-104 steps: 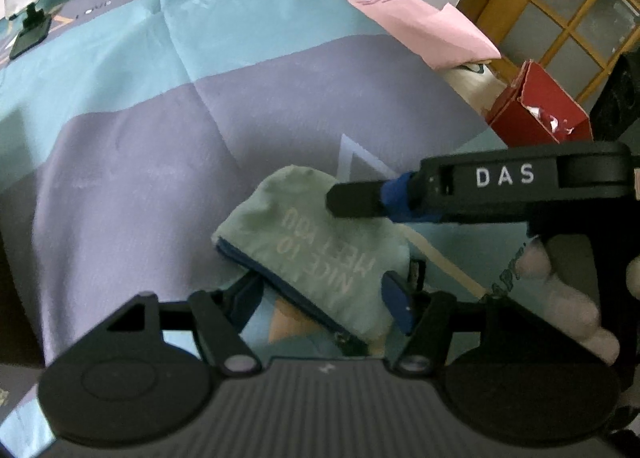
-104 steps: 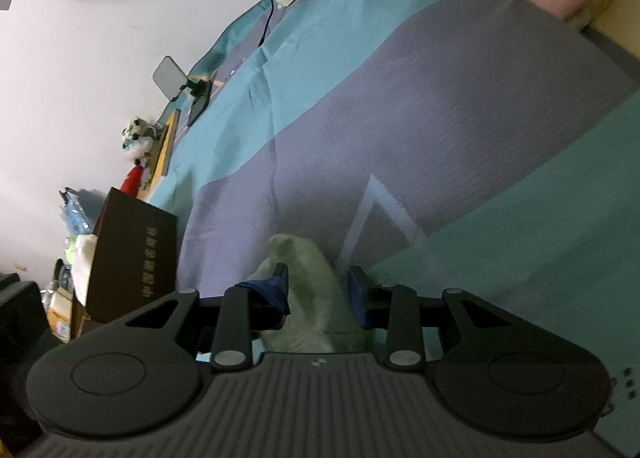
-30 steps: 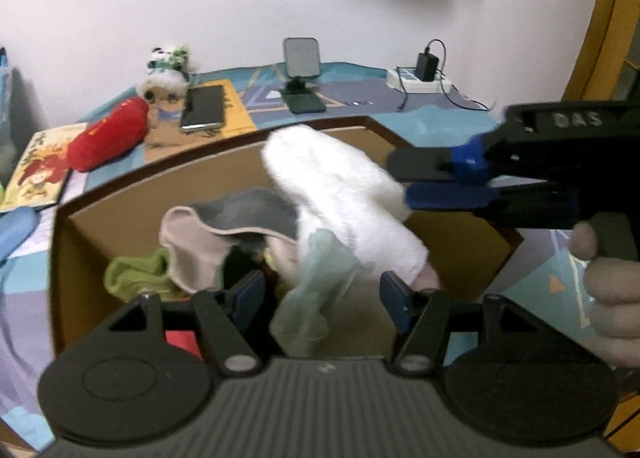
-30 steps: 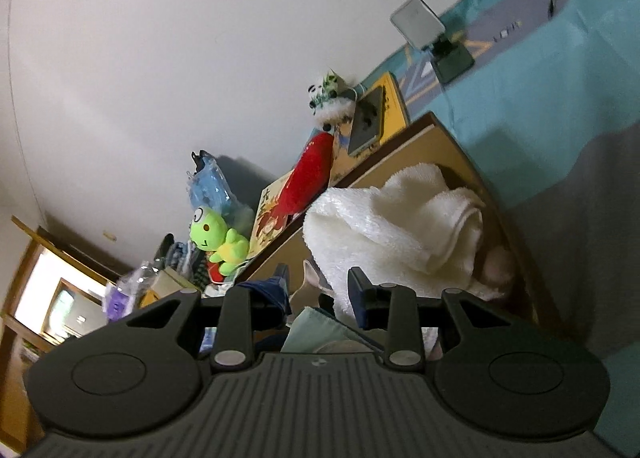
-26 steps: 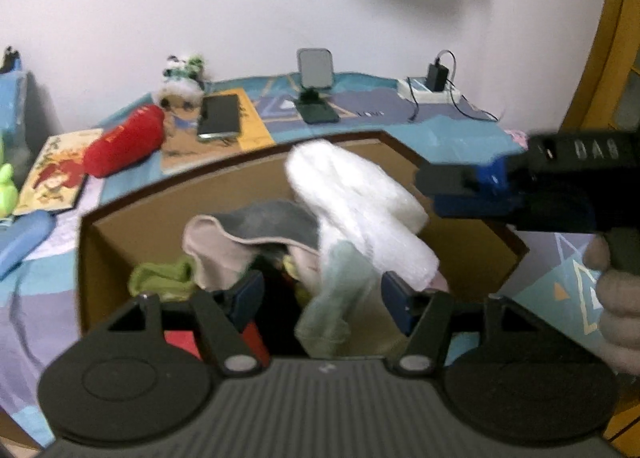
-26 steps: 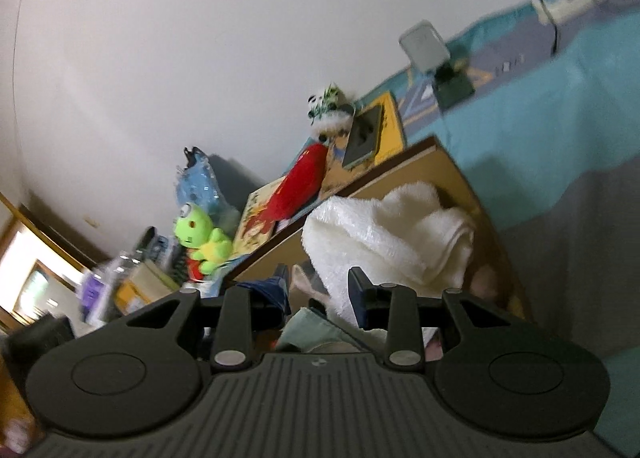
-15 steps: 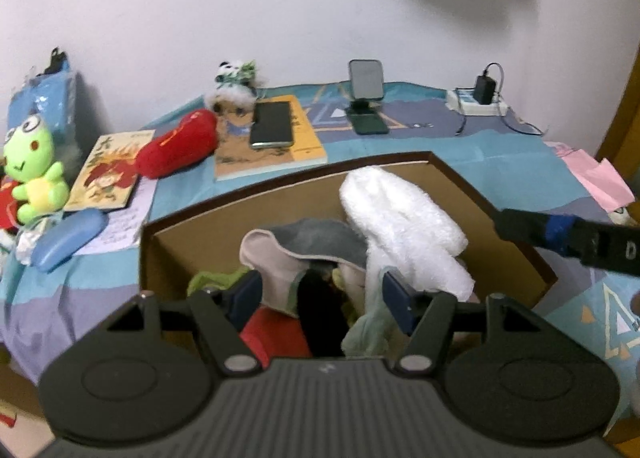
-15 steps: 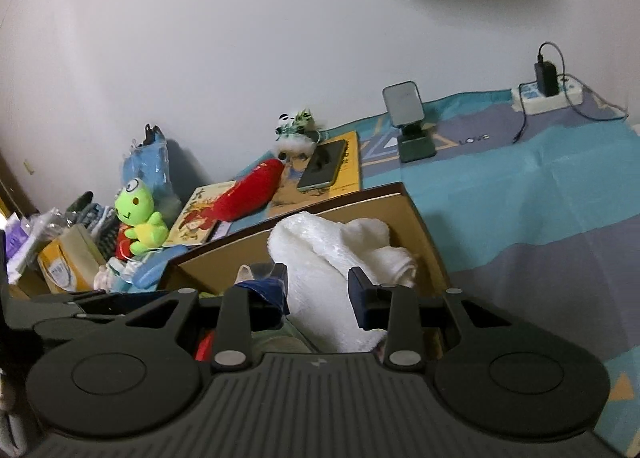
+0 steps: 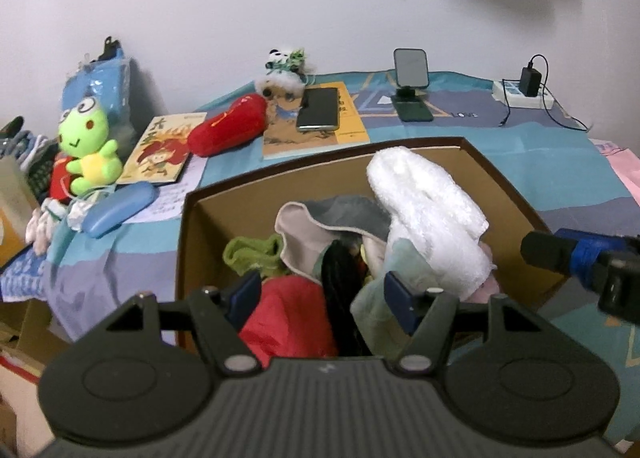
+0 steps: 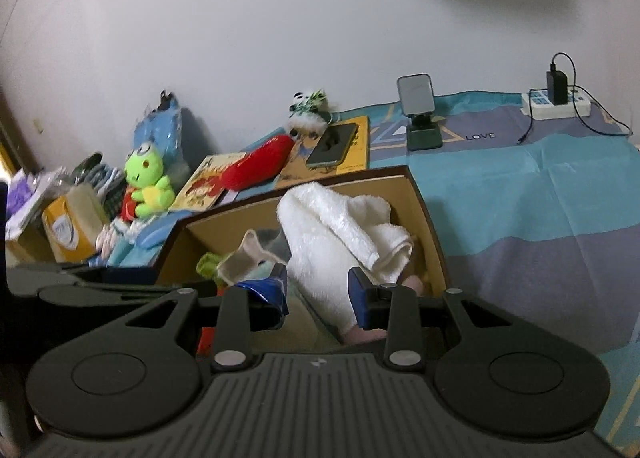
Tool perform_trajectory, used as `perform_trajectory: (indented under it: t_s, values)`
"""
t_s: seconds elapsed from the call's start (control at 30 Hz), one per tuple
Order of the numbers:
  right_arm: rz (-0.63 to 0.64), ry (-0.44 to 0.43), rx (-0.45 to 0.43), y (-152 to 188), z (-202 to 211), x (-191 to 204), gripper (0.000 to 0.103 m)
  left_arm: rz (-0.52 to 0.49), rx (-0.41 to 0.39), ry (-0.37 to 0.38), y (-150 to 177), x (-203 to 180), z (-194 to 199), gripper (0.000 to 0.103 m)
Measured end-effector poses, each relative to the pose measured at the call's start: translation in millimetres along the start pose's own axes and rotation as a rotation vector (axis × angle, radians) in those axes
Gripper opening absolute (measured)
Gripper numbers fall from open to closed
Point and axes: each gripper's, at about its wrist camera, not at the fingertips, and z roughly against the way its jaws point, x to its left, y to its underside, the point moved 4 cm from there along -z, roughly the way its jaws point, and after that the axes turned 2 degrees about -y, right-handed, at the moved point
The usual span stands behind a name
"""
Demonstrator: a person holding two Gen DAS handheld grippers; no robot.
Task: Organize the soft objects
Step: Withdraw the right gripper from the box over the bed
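The soft things sit in a brown cardboard box [image 9: 192, 226] on a bed with a blue and purple sheet [image 10: 540, 194]. A white towel [image 9: 424, 214] is piled high on the right side of the box and pokes up over the rim. Beside it lie a gray and pink cloth [image 9: 320, 218], a green cloth [image 9: 252, 254], a red cloth [image 9: 288, 318] and a pale green pouch [image 9: 376, 298] near the front.

The left hand-held gripper [image 9: 318, 292] hangs over the front of the box, wide open, holding nothing. The right hand-held gripper [image 10: 318, 290] is open too and also empty, with the towel showing between its fingers.

The box looks very full. The towel could slide out over the rim if a hand-held gripper bumps it. The pouch lies loose on top, so it could tip out too. The 2 hand-held grippers are close, so they might knock each other. A green frog toy [image 9: 86, 154] and a red plush [image 9: 228, 130] are well apart from the box and look not yet put away.
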Motion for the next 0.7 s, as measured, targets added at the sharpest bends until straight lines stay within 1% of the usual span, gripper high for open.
perform_trajectory:
  t_s: [0.1,0.2,0.37,0.6,0.7]
  values:
    - [0.040,0.002,0.020,5.1,6.9,-0.8,0.016,0.012,0.004,-0.014,3.1,-11.4,5.9,0.067]
    - [0.077,0.015,0.028,10.1,17.5,-7.3,0.017,0.007,0.010,-0.010,7.1,-28.6,11.3,0.067]
    - [0.060,0.043,0.054,18.2,34.4,-33.6,0.017,-0.008,0.024,-0.009,15.1,-66.2,16.3,0.067]
    - [0.004,0.152,0.074,28.9,56.8,-81.5,0.017,-0.058,0.050,0.030,26.7,-128.3,17.1,0.067]
    - [-0.010,0.225,0.085,33.8,67.1,-103.4,0.017,-0.091,0.062,0.049,30.4,-158.0,14.2,0.068]
